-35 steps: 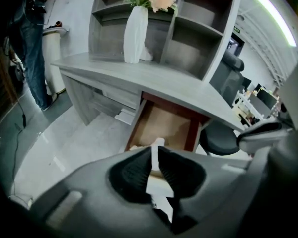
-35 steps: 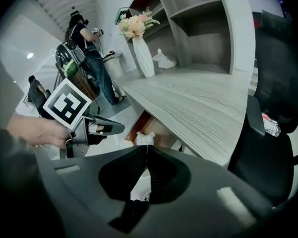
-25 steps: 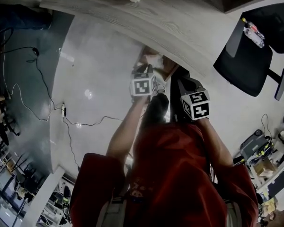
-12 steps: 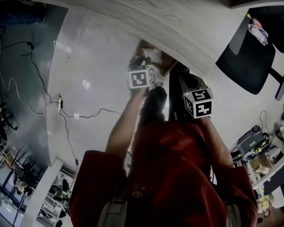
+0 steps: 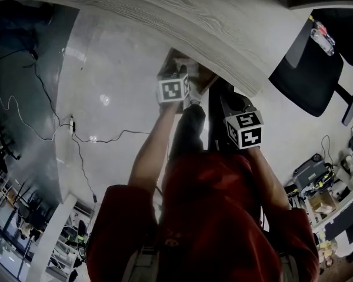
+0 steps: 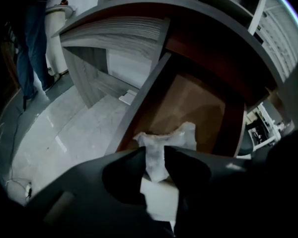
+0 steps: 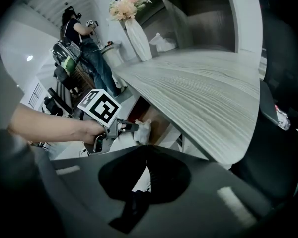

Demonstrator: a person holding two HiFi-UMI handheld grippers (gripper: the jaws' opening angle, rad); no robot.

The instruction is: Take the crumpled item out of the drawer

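The crumpled white item [image 6: 166, 138] lies at the near end of the open drawer [image 6: 139, 108], on its brown bottom. My left gripper [image 6: 155, 155] is over that end of the drawer. Its jaws are opening, with a strip of the item between the fingertips. The right gripper view shows the left gripper [image 7: 125, 125] from the side, the white item [image 7: 142, 131] at its tip. In the head view the left gripper [image 5: 177, 72] reaches under the desk edge to the drawer [image 5: 207, 80]. My right gripper [image 7: 146, 151] is shut and holds nothing, hanging back at the right [image 5: 228, 101].
A grey wood-grain desk top [image 5: 194, 16] overhangs the drawer. A black office chair [image 5: 312, 69] stands at the right. A cable [image 5: 106, 137] runs across the glossy floor on the left. A white vase of flowers [image 7: 134, 29] stands on the desk, with a person [image 7: 84, 38] beyond it.
My left gripper has moved forward and up towards the drawer under the desk edge. The right gripper has hardly moved.
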